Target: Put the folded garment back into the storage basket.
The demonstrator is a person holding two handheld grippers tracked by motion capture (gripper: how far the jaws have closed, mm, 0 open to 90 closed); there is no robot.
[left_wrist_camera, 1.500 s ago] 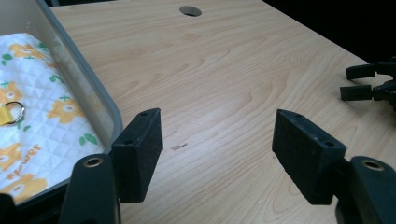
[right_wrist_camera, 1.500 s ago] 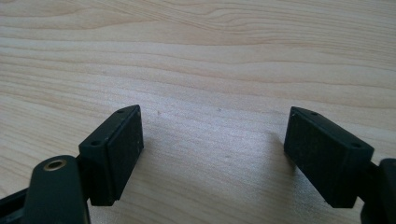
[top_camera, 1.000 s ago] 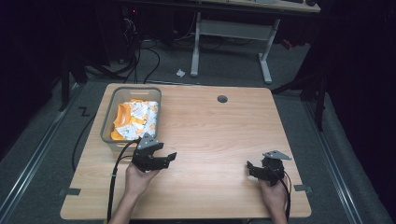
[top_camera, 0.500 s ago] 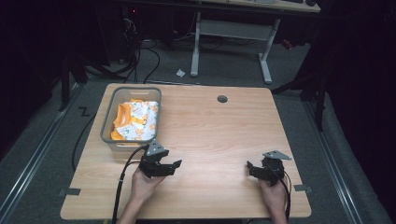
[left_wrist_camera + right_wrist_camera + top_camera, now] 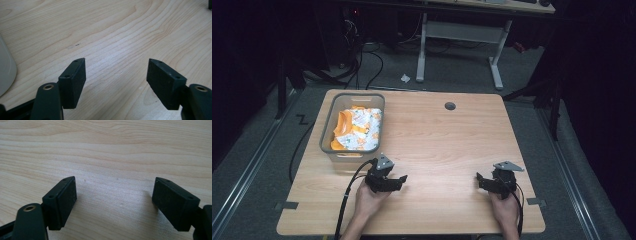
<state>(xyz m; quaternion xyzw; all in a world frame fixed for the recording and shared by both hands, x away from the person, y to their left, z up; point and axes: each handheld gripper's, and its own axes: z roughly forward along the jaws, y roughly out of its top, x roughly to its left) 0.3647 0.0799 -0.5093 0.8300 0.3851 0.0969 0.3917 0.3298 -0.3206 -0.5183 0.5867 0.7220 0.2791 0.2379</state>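
Both tools rest on the counter (image 5: pixel 437 135) with jaws released: left tool (image 5: pixel 398 180) just beside the bin (image 5: pixel 328 131), right tool (image 5: pixel 481 180) well apart.

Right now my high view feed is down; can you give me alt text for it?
A person's hands hold two open grippers low over the near edge of a light wooden table, the left gripper just in front of a grey bin and the right gripper near the table's right side. The bin, at the table's left, holds crumpled orange-and-white fabric.

bin (image 5: pixel 6 72) cropped, contents (image 5: pixel 357 129) perhaps fabric
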